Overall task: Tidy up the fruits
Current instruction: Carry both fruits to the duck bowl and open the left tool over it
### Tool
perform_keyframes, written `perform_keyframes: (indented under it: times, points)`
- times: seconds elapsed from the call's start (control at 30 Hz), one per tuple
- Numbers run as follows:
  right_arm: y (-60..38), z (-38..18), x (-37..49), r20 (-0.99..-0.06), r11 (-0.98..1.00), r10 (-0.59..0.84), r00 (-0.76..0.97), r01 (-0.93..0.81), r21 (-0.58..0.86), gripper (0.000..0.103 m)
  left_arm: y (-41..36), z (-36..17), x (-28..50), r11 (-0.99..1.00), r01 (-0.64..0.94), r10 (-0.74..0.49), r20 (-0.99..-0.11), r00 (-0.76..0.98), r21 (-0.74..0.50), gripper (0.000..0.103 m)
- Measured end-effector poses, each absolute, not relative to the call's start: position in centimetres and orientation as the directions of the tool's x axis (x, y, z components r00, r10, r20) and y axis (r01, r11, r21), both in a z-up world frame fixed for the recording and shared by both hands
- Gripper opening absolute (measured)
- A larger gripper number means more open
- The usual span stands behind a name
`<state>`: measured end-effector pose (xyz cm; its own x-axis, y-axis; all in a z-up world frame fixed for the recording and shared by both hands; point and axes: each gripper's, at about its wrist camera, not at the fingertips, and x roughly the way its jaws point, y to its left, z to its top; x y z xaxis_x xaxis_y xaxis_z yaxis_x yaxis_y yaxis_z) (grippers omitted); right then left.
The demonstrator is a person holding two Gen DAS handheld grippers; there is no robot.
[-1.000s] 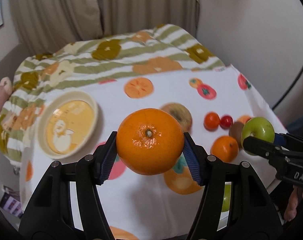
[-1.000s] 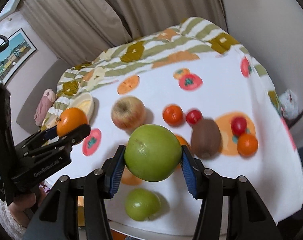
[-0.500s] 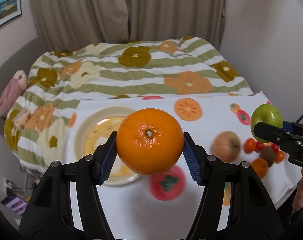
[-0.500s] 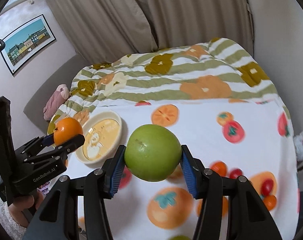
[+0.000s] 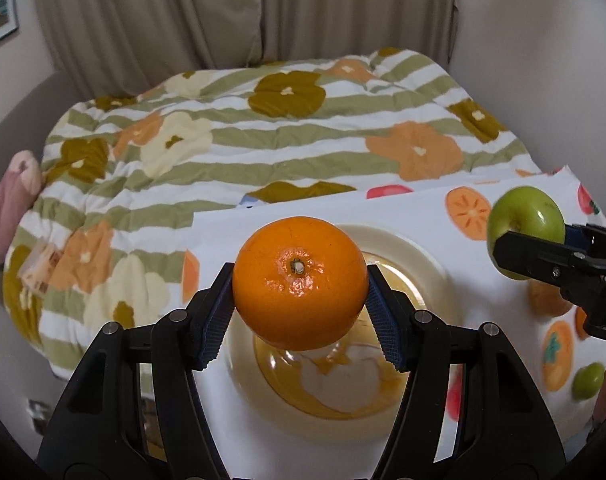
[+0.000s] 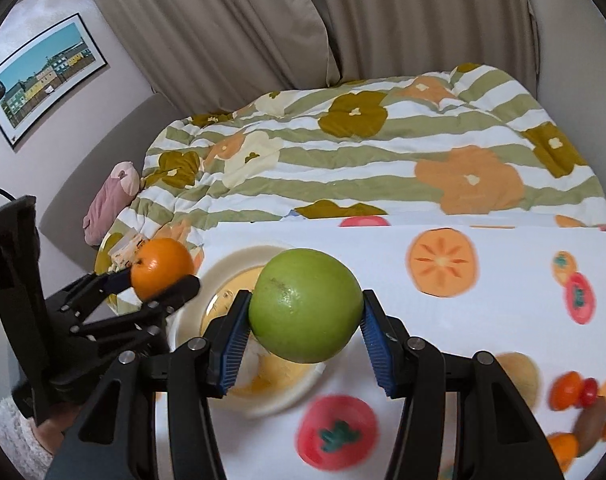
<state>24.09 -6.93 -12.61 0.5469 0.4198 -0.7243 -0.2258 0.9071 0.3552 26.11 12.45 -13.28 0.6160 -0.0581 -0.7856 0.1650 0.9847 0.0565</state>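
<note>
In the left wrist view the left claw (image 5: 299, 292) fills the lower centre of the frame, its blue pads (image 5: 215, 320) pressed against both sides of an orange (image 5: 299, 284), stem end facing the camera. The orange hangs in the air directly in front of a cream plate (image 5: 419, 256) with a yellow picture in its well; nothing can be seen lying in the plate. At the right edge of that frame the right claw (image 5: 523, 240) reaches in, clamped on a green apple (image 5: 531, 210).

In the right wrist view the right claw (image 6: 305, 320) sits low and centred, pads (image 6: 233, 340) gripping the green apple (image 6: 305, 304) over the plate's (image 6: 231, 258) right part. The left claw (image 6: 163, 276) comes in from the lower left with the orange (image 6: 161, 268) above the plate's left rim.

The plate rests on a white fruit-print cloth (image 6: 383, 248). Several small fruits (image 6: 579, 396), blurred, lie on it at the lower right edge, and another green apple (image 5: 587, 380) at the lower right of the left view.
</note>
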Motion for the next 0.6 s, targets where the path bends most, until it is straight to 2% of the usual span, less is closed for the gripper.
perform_keyframes:
  times: [0.33, 0.6]
  points:
    - [-3.8, -15.8, 26.7, -0.765, 0.923, 0.373, 0.526, -0.124, 0.365, 0.050, 13.0, -18.8, 29.6, 0.952, 0.302, -0.120, -0.834, 0.538, 0.058, 0.067]
    - [-3.6, -16.3, 26.4, -0.786, 0.934, 0.337, 0.518, -0.082, 0.346, 0.050, 11.7, -20.4, 30.2, 0.922, 0.381, -0.146, -0.849, 0.507, 0.069, 0.067]
